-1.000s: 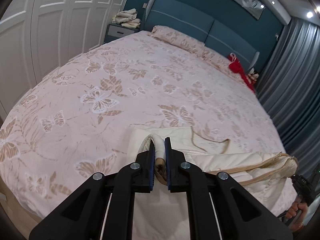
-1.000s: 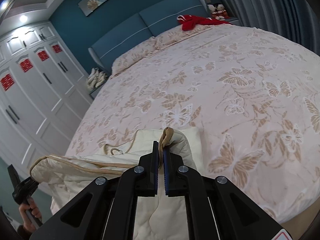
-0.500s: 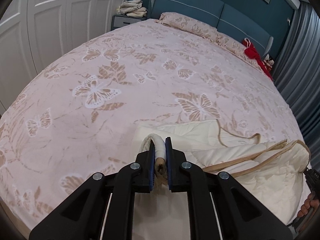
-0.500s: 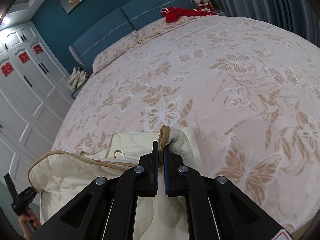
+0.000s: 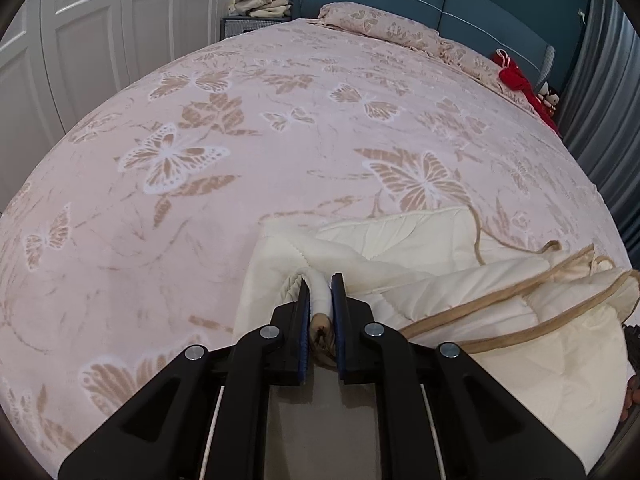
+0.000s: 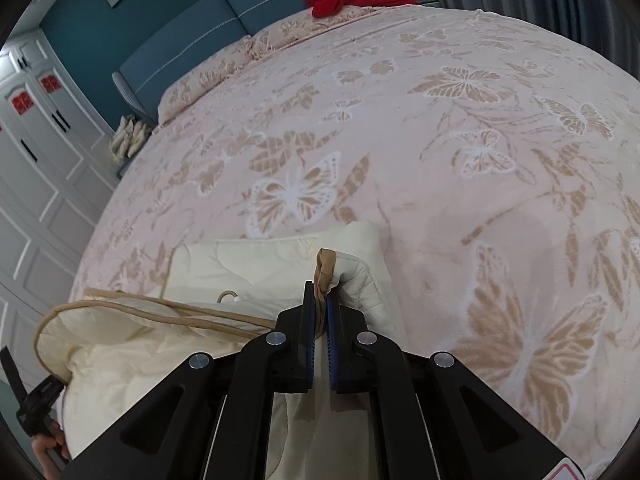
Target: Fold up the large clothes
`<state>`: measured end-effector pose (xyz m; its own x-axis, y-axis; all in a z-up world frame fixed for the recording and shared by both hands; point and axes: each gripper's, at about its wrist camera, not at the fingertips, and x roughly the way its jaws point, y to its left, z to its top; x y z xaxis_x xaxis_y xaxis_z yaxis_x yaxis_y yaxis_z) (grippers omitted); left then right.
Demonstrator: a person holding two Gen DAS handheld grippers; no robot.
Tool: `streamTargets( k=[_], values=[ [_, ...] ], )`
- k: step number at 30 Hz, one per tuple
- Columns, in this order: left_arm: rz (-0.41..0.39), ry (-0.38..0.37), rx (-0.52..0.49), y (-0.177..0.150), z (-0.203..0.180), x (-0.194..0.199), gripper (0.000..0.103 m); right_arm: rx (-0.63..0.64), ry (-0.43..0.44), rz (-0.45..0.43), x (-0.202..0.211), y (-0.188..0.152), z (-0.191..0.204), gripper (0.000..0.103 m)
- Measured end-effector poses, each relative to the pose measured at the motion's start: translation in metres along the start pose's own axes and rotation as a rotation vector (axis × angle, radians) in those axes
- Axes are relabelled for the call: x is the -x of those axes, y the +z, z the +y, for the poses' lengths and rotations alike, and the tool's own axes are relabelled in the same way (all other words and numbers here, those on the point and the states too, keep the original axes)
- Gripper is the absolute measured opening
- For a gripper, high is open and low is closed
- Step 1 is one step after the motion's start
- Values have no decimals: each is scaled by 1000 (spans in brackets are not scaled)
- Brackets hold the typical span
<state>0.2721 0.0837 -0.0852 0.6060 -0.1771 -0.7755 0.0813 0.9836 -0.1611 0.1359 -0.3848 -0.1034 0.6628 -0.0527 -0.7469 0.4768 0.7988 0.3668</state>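
A cream quilted garment [image 5: 420, 248] with tan piping lies at the near edge of the bed, partly folded over itself. My left gripper [image 5: 320, 284] is shut on a rolled cream edge of it with tan trim. In the right wrist view the same cream garment [image 6: 256, 264] spreads to the left, and my right gripper [image 6: 321, 292] is shut on a tan-trimmed corner that sticks up between the fingers. Both held corners hang just above the bedspread. The lower part of the garment is hidden behind the gripper bodies.
The bed [image 5: 240, 128] wears a pink butterfly spread, with pillows [image 5: 380, 26] at the blue headboard. A red cloth [image 5: 516, 76] lies at the far right corner. Folded linens [image 5: 260, 0] sit on a nightstand. White wardrobe doors [image 6: 36, 152] stand left; grey curtains [image 5: 604, 92] hang right.
Both grippers have carried their held corners forward and lower over the bed. More of the cream garment now rests on the spread, further from the near edge.
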Motion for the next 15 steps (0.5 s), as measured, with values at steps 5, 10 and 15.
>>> streamTargets(
  k=[5,10,15],
  values=[
    [-27,-19,9,-6,2,-4,11,-5,4,7,-7,-1,-2,4],
    [-66,-113,128,-1,21,24,18,-33,46,-14,9,2,-5,9],
    [-289,-115,249,8,50,107,69,-46,111,-172,78,11,-11,45]
  ],
)
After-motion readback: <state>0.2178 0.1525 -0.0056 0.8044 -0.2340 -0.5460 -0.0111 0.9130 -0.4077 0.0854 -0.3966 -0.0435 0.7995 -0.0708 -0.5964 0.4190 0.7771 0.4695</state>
